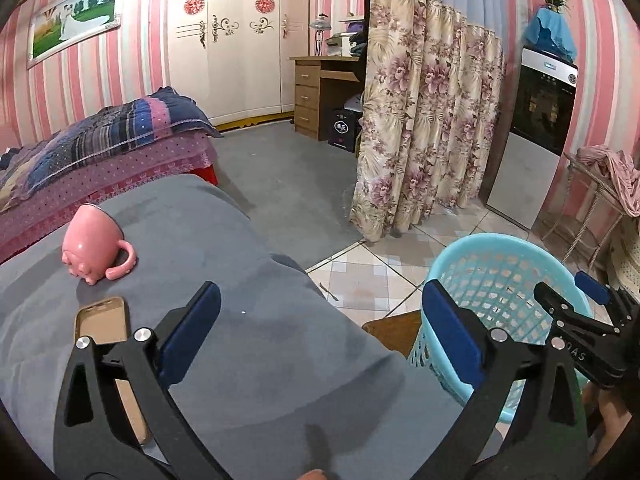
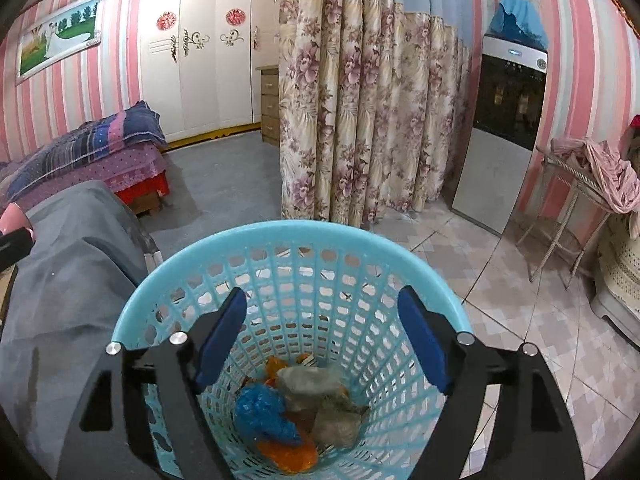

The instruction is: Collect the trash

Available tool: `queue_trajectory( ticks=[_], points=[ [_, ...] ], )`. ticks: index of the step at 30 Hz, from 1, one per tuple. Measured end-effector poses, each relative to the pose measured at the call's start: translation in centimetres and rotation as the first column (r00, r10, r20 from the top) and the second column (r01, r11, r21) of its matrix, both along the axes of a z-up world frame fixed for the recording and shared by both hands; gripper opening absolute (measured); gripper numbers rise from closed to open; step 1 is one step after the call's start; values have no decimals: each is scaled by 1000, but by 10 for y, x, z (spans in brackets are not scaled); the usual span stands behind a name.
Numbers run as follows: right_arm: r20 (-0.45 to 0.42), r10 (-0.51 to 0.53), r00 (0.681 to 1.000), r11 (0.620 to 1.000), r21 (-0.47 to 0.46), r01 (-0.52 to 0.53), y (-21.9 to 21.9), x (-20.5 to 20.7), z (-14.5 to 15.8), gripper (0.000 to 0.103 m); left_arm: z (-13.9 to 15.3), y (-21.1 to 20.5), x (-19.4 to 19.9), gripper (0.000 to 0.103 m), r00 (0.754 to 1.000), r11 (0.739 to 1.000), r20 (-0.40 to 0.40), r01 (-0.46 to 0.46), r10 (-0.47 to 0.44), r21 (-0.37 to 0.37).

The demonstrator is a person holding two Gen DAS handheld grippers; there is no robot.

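My right gripper (image 2: 322,334) hangs over the mouth of the blue basket (image 2: 432,276), its jaws spread wide with nothing between the blue pads (image 2: 222,336). Straight below them, at the bottom of the basket, lies the trash: a crumpled blue bag (image 2: 262,408), an orange wrapper (image 2: 290,456) and some grey wads of paper (image 2: 316,384). The basket stands on the tiled floor (image 2: 540,340), just beside the table with the grey cloth (image 2: 68,280).

My left gripper (image 1: 320,330) is over that same grey cloth (image 1: 240,340), jaws fully apart and empty. Under its left finger I see a tan phone case (image 1: 102,320), lying flat with its hollow side up. A little further along the cloth a pink mug (image 1: 94,246) lies tipped on its side, handle toward me. To the right, past the table's edge, the blue basket (image 1: 480,248) shows again, with the tip of my right gripper (image 1: 568,292) poking over its rim.

Beyond the table I see a bed (image 1: 100,148) with a striped quilt, then grey carpet (image 1: 280,172) running to a white wardrobe (image 1: 228,40) and a wooden desk (image 1: 316,92). A flowered curtain (image 1: 424,120) hangs in the middle, and a water dispenser (image 1: 540,120) stands against the pink striped wall on the right, next to a wire rack (image 1: 592,200) draped with pink fabric.
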State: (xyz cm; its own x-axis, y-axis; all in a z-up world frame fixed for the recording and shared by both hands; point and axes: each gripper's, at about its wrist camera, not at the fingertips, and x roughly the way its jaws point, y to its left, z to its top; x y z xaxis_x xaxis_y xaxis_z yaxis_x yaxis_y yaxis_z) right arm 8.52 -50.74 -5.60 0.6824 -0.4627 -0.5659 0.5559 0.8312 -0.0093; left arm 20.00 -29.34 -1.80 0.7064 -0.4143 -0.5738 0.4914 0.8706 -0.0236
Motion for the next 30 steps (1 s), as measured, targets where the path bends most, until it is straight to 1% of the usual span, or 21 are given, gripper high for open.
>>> queue_trajectory(
  ticks=[4,7,12,15,19,21,25,30],
  points=[
    [-3,-14,1000,1000,-19,14,7,-3,2,91,7,12,3,97,1000,1000,-3,-11,11,-21],
    [-18,-11,1000,1000,-12,11,10,-3,2,93,11,24,0,97,1000,999,1,-18,18,-41],
    [-7,11,1000,1000,-6,-11,27,-2,10,98,15,54,-14,97,999,999,25,-36,37,-34],
    [3,28,1000,999,-29,-28,46,-2,18,98,18,79,-25,97,998,998,27,-58,59,-33],
    [25,60,998,997,-56,-59,73,-6,30,98,28,109,-46,97,994,997,75,-77,75,19],
    [44,82,996,995,-62,-79,89,-10,41,98,28,126,-57,98,994,996,72,-85,83,22],
    [85,131,988,990,-61,-126,118,-24,64,98,29,157,-78,98,989,991,73,-134,132,25],
    [144,173,974,985,-41,-169,156,-46,85,99,33,195,-107,98,974,978,93,-208,205,19]
  ],
)
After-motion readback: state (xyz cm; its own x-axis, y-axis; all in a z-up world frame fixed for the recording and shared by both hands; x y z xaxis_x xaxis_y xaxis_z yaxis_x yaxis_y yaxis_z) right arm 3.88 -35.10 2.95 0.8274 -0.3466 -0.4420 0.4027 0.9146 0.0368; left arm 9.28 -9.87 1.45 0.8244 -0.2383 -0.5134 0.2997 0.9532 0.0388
